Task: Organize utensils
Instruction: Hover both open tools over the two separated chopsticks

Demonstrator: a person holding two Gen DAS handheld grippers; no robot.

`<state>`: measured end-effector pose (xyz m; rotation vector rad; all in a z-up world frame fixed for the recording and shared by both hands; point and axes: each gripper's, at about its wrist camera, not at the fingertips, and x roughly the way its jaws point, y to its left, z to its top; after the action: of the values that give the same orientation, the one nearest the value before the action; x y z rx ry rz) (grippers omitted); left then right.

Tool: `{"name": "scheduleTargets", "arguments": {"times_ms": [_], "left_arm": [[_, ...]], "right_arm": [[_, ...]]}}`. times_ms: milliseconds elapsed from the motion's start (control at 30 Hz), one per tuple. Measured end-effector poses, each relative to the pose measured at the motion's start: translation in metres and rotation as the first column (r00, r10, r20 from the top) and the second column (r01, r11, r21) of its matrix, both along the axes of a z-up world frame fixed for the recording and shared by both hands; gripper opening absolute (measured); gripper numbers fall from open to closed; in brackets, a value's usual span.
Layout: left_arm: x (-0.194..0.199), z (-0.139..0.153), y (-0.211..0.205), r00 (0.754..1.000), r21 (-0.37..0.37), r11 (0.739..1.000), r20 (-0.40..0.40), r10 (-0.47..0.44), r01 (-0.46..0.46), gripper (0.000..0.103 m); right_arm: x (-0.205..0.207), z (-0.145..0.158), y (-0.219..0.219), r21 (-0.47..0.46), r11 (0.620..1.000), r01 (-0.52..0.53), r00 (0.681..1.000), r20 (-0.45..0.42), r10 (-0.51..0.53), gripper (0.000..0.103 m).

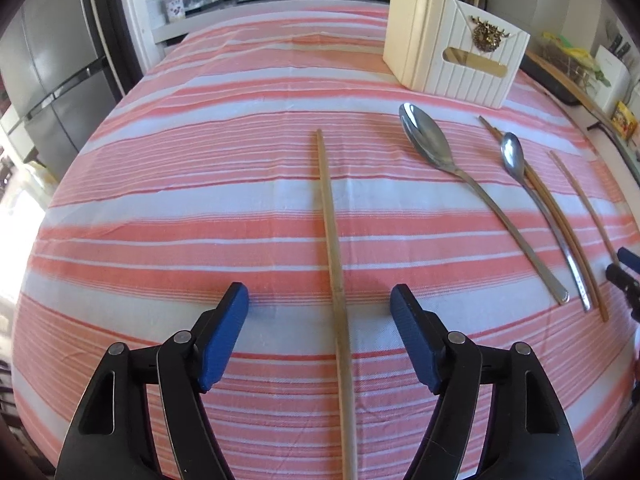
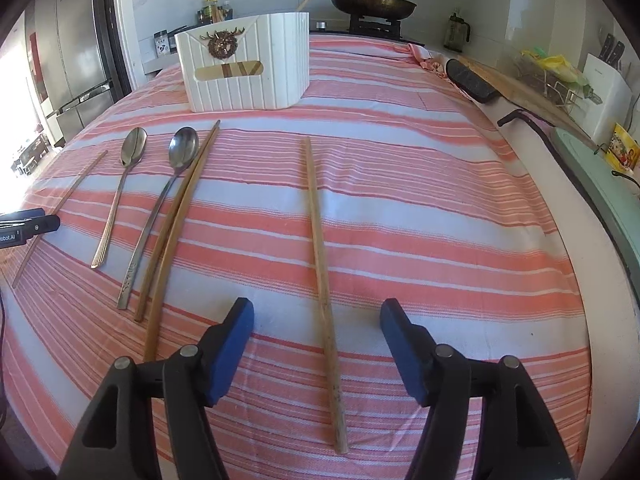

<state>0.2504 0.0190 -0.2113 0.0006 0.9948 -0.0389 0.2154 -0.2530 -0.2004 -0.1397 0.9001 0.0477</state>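
Utensils are laid out on the striped cloth (image 2: 400, 200); one chopstick (image 1: 332, 240) lies between the released left gripper (image 1: 319, 300), another chopstick (image 2: 322, 260) between the released right gripper (image 2: 316, 316). Grasping seems next, then carriage ahead to the white holder (image 2: 244, 72). Open cloth is left around both.

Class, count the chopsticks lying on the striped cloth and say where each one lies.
4. One between the left gripper's open jaws, one between the right gripper's, two side by side right of the spoons. The white holder may hide more.
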Motion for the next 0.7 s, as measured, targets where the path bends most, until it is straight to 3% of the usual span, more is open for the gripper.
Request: {"name": "scheduleTargets", "arguments": {"times_ms": [700], "left_arm": [[-0.0083,-0.0005,0.0006,0.999,0.005,1.0,0.036,0.006,-0.006,0.081]], "right_arm": [[0.0002,-0.0005,-0.0004,0.001,1.0,0.0,1.0,0.0,0.0,0.068]]}}
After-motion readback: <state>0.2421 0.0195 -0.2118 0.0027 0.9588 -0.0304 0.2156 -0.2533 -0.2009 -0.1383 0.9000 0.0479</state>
